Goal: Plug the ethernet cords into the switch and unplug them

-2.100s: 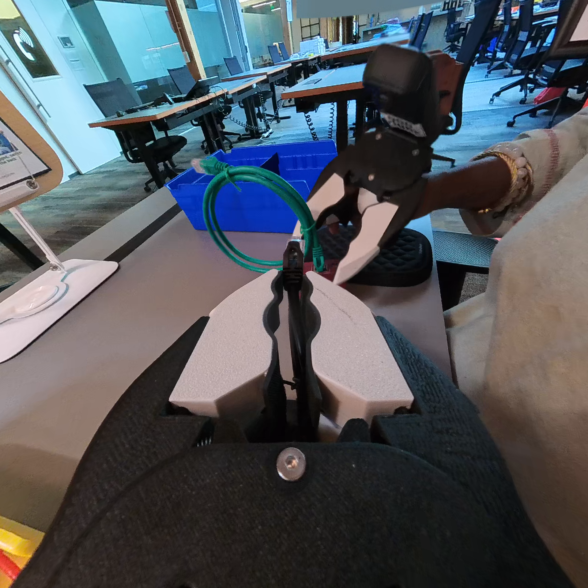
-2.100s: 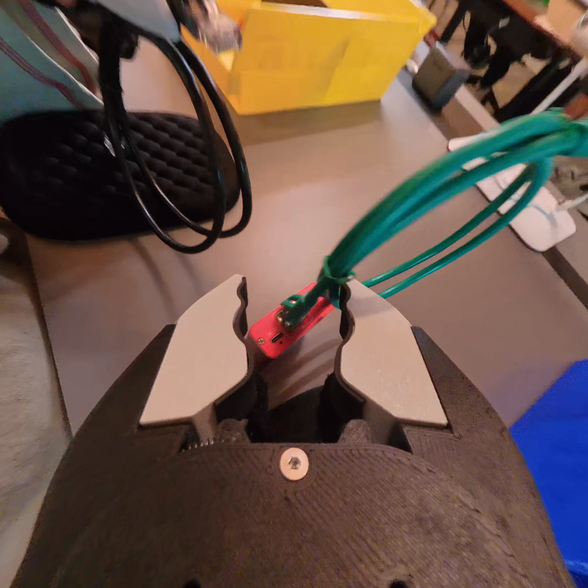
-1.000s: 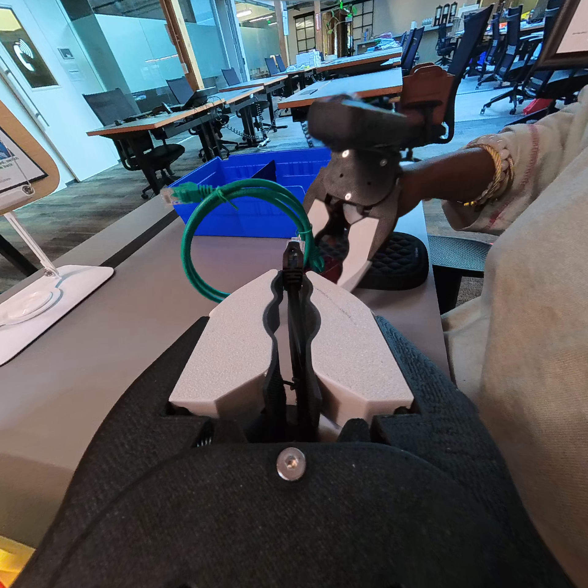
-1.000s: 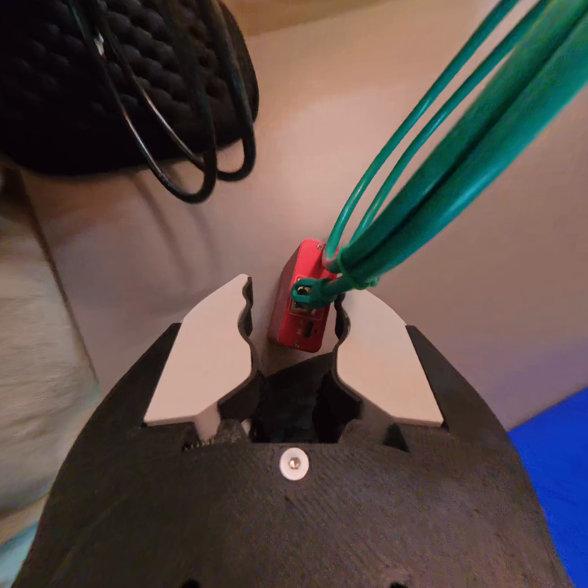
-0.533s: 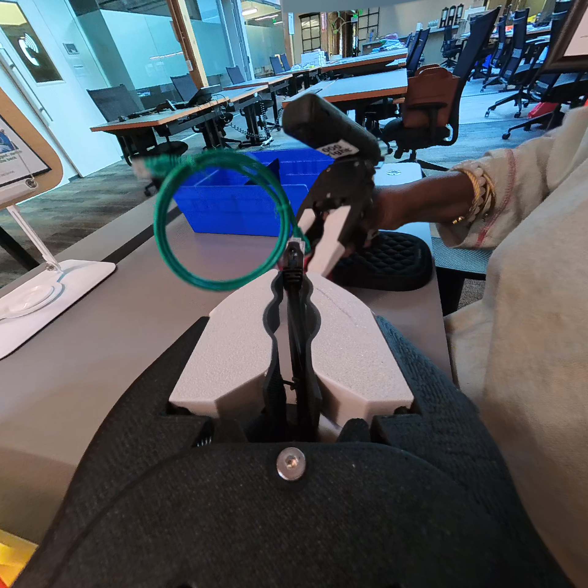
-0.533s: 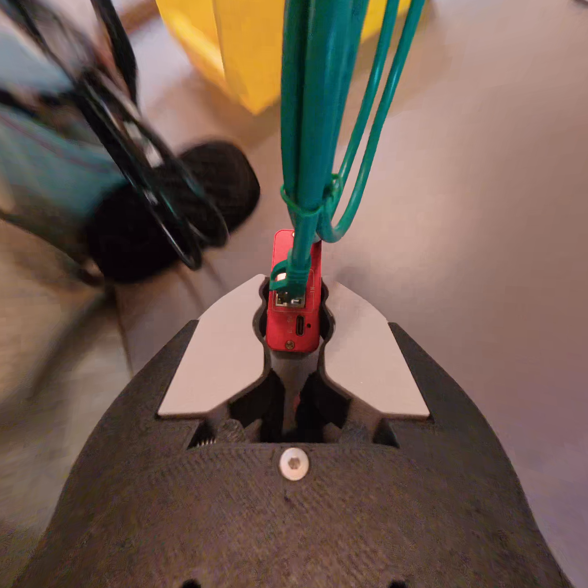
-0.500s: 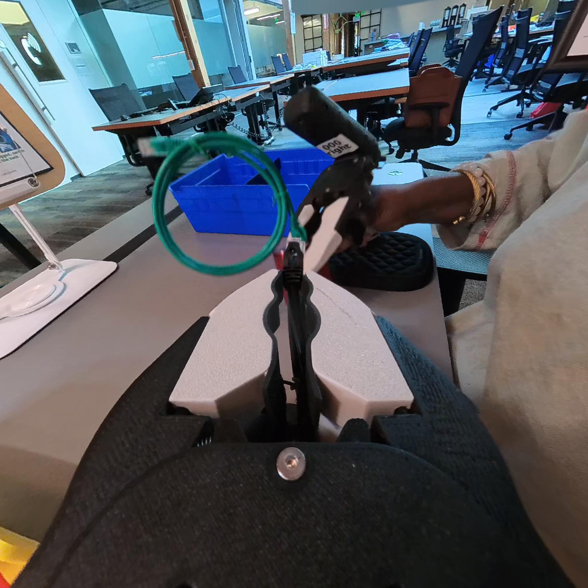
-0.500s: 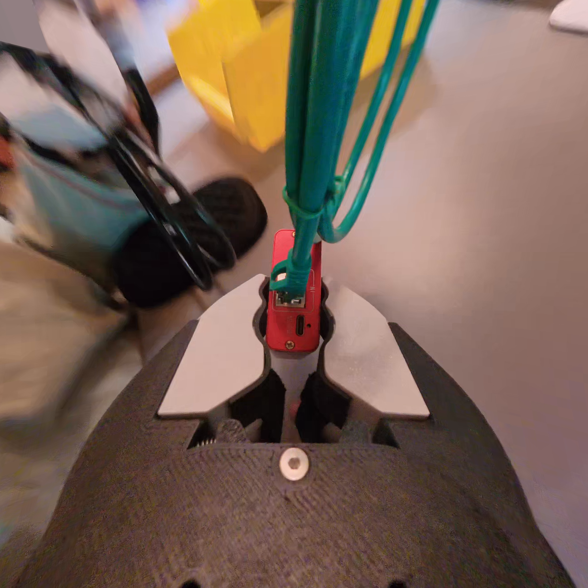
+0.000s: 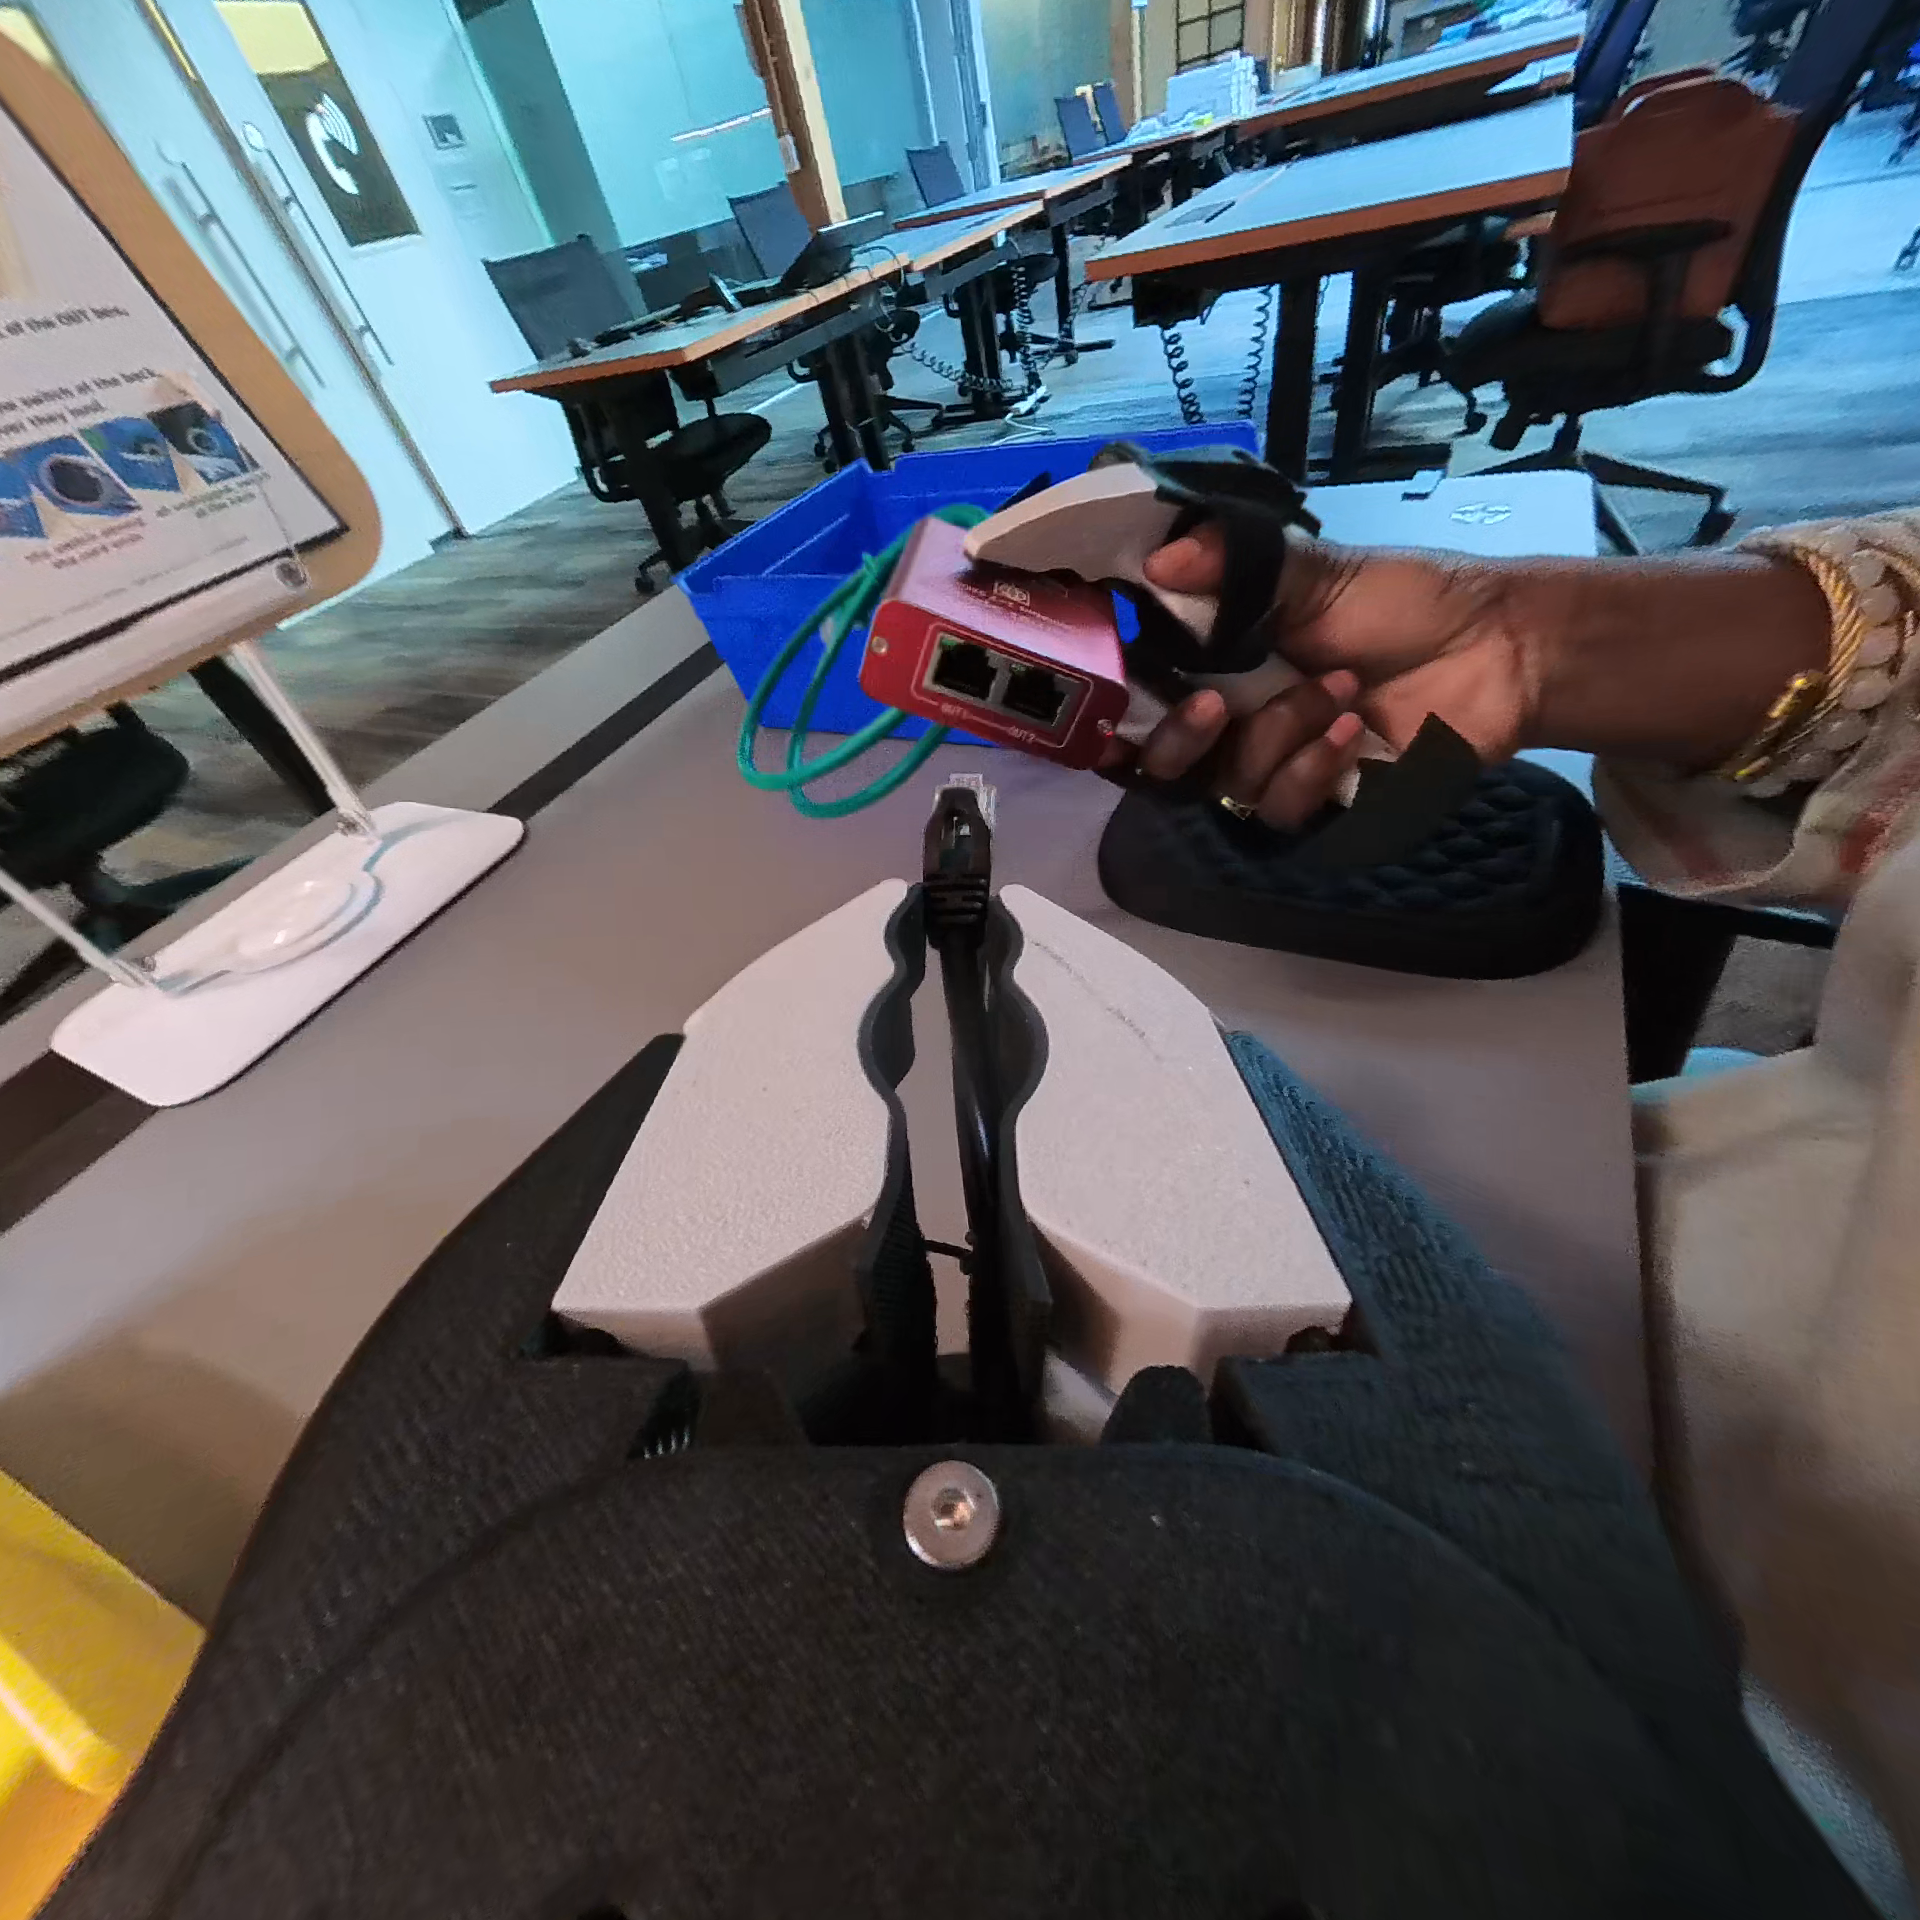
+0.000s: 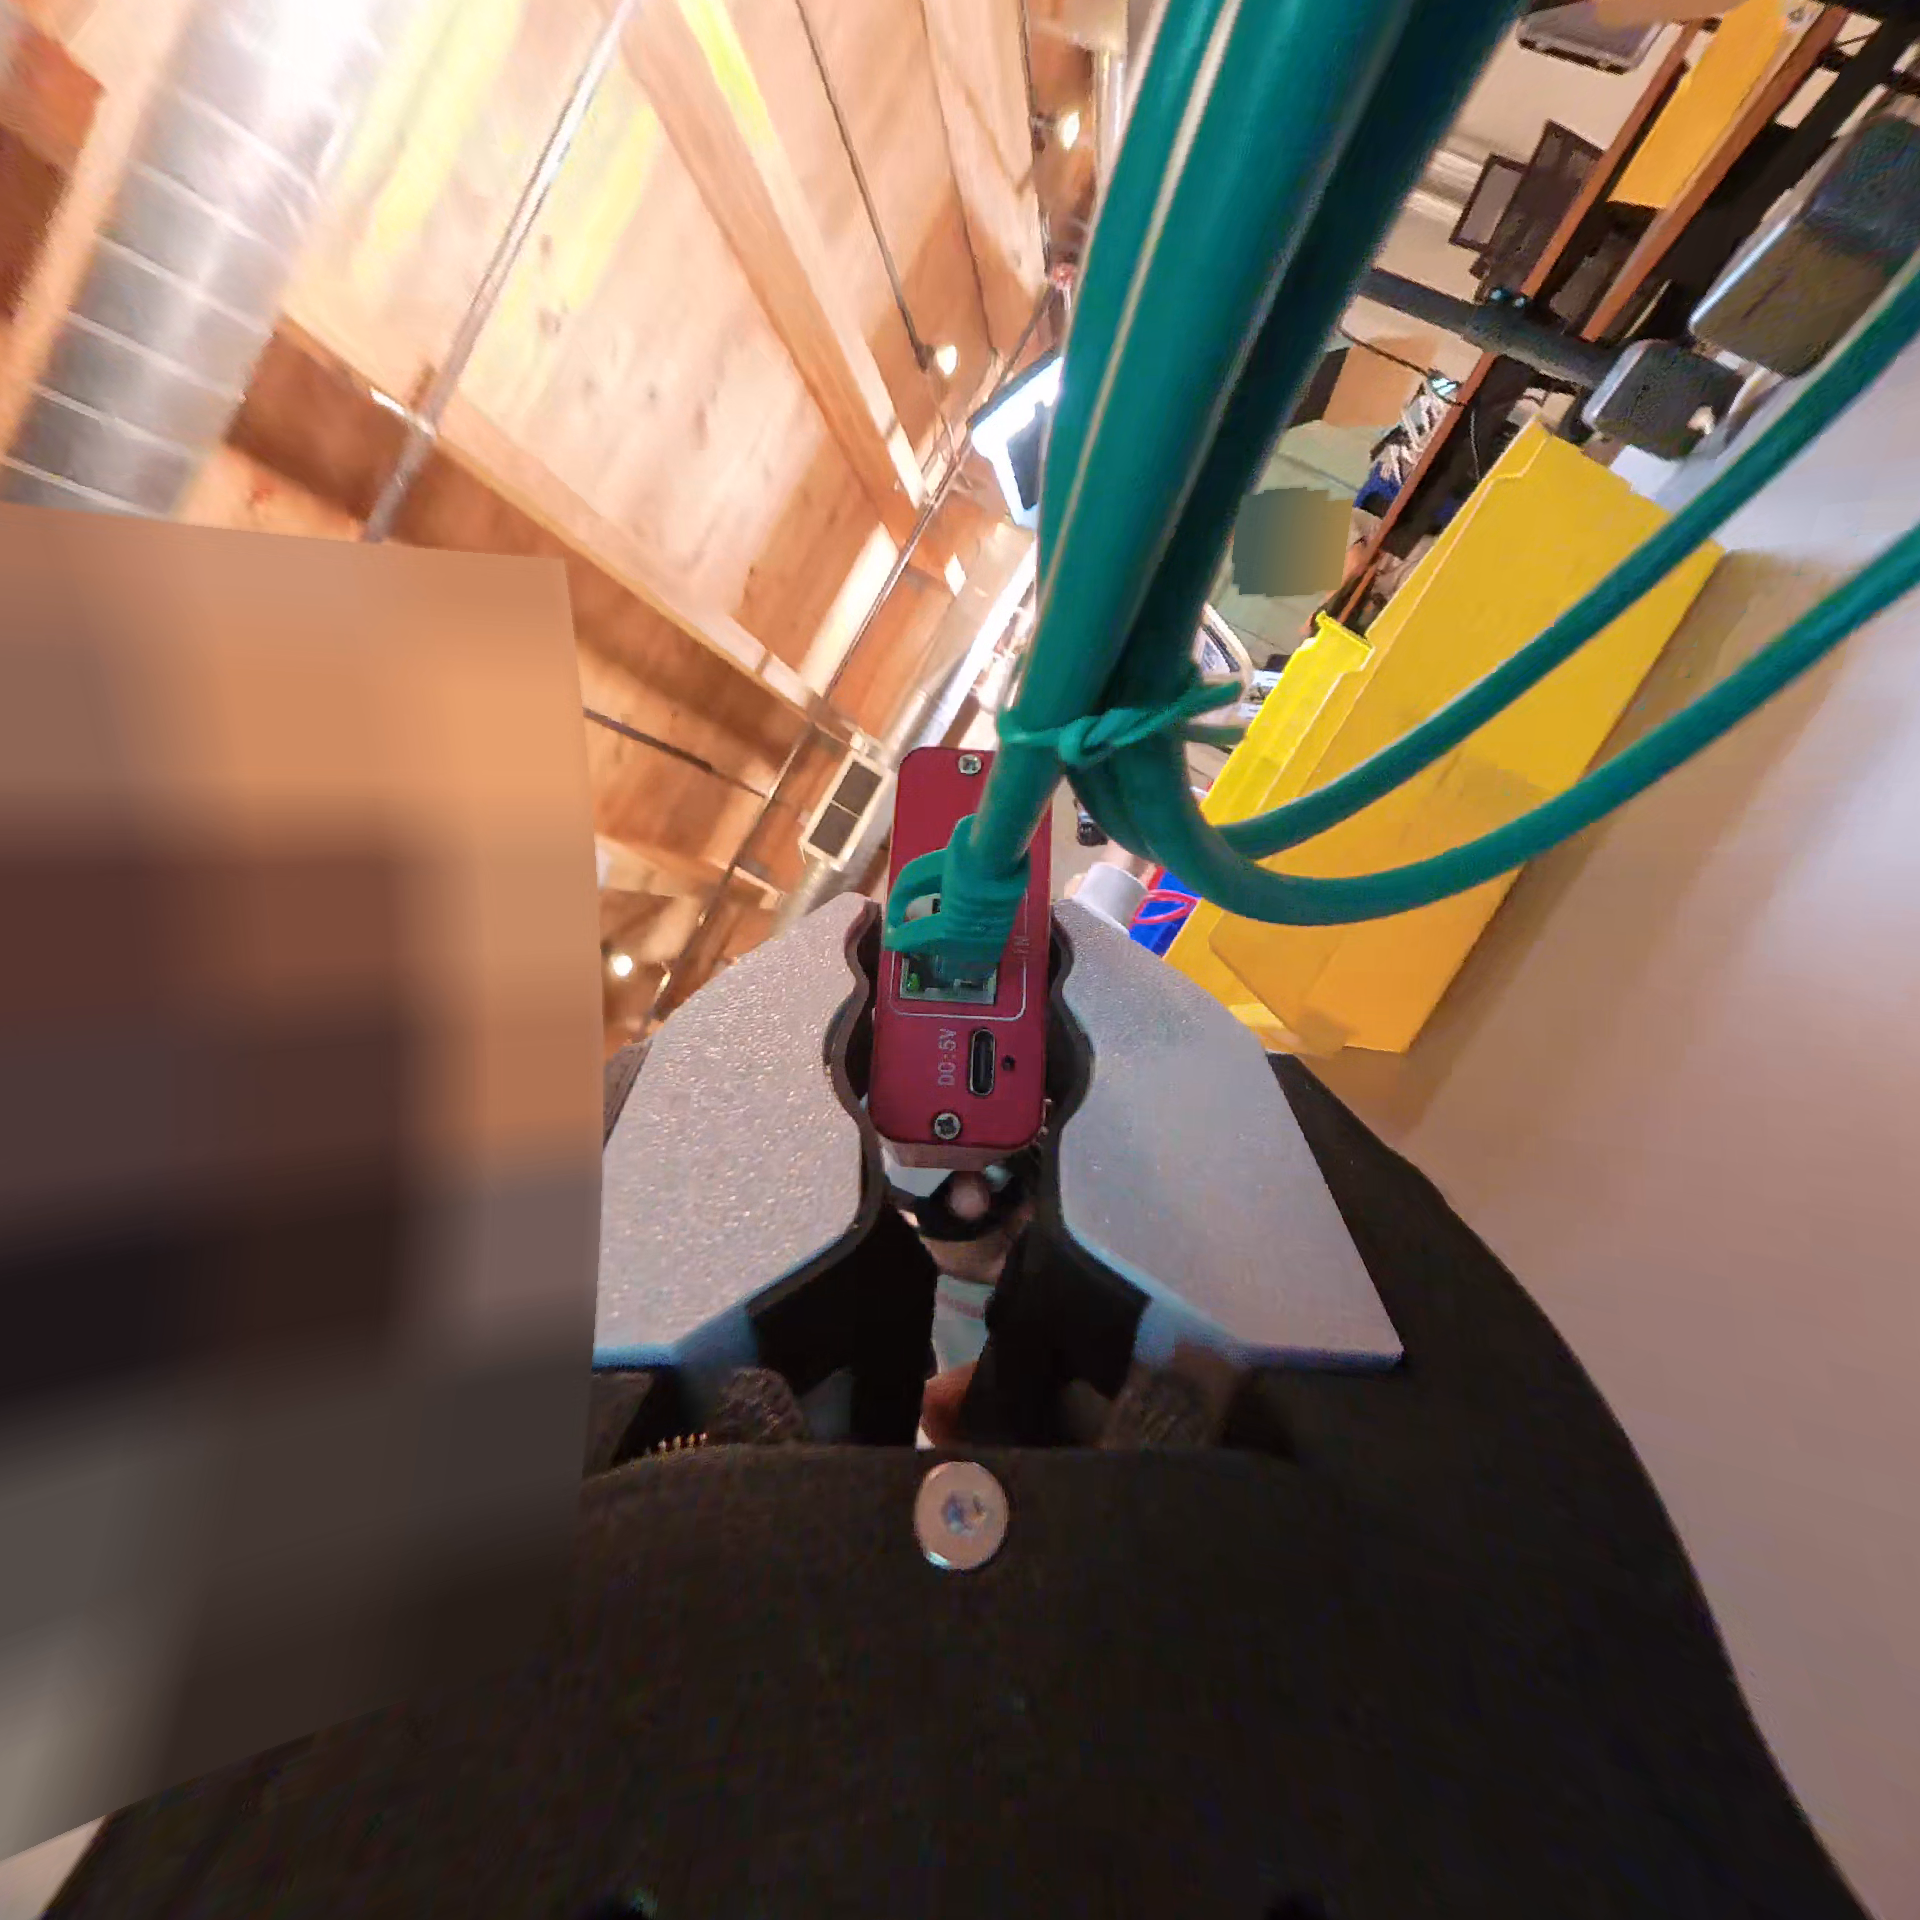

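Left hand-held gripper clamped together on a thin black ethernet cord, clear-tipped plug pointing far. Right hand-held gripper clamped on the small red metal switch box, lifted off the grey surface, two empty ports facing the plug, just beyond it. Coiled green ethernet cord already seated in the switch's opposite face. Judgement: raise the plug slightly, square it to one port, check latch side, push straight until it seats; right grip braces against the push.
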`<state>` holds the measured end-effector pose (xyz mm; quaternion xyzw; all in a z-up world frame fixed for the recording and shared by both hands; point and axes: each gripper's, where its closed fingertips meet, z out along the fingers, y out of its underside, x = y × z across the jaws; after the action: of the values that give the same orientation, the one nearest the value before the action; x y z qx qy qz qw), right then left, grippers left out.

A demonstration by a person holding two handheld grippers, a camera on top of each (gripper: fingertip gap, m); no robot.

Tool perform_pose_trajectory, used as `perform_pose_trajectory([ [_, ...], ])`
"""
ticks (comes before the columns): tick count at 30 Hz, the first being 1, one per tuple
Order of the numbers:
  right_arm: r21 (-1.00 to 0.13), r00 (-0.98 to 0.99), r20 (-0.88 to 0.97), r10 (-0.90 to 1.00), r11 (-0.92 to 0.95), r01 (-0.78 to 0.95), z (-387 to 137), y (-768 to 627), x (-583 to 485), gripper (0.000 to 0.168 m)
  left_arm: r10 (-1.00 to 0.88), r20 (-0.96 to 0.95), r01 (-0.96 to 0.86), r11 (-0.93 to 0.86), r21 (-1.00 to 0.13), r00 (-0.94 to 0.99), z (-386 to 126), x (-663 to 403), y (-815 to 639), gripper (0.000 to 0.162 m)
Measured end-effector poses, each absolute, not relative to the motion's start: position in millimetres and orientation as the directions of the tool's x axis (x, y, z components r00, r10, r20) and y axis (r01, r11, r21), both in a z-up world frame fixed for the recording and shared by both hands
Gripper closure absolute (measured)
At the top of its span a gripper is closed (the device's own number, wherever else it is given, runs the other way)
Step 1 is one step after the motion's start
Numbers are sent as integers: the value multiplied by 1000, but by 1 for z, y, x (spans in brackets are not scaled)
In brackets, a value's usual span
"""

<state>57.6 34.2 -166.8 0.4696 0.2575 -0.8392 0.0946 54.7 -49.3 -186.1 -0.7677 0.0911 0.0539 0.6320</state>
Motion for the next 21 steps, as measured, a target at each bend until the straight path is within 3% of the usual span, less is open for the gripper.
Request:
perform_pose_trajectory([
  [4, -268, -513, -858, 6, -857, 440, -172, 32, 60, 139, -69, -268, -276, -184, -943, 961, -187, 58, -44, 151],
  [12, -294, -461, -886, 54, -834, 467, -183, 27, 65, 139, -57, -472, -470, -254, -845, 880, -195, 61, -32, 151],
  [21, -315, -463, -882, 88, -841, 440, -188, 34, 65, 140, -47, -522, -513, -273, -814, 852, -200, 63, -20, 151],
])
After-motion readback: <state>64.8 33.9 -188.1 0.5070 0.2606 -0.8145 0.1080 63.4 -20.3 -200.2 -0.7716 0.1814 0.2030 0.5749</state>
